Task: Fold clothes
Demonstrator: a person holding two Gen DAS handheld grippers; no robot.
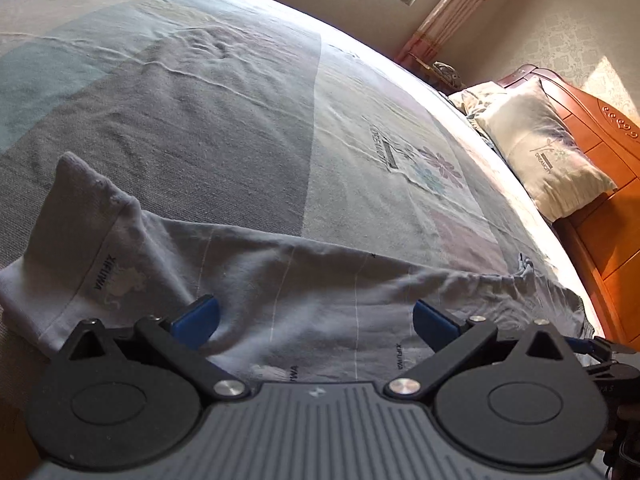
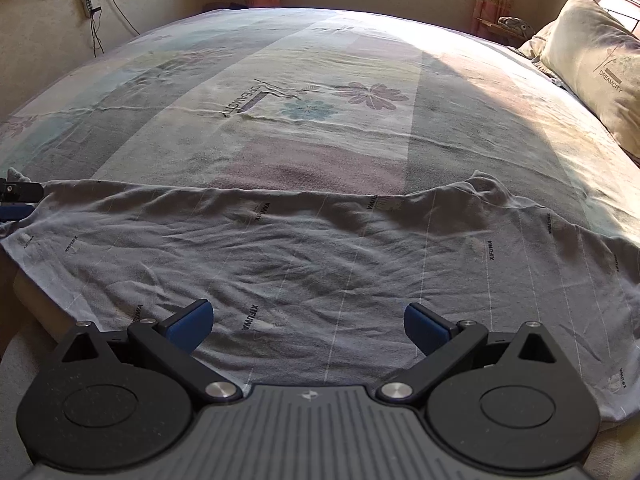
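Grippers wide open above grey garment; empty.

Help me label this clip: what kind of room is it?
A home bedroom, most likely: a bed with a pillow, curtains by the window, and clothes spread out.

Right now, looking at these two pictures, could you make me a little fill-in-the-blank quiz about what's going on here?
1. The grey garment lies spread on a ____.
2. The left gripper and the right gripper both have their jaws ____.
3. The fingertip pads are coloured ____.
4. The pillow bears the printed word ____.

Missing words: bed; open; blue; DREAMCITY
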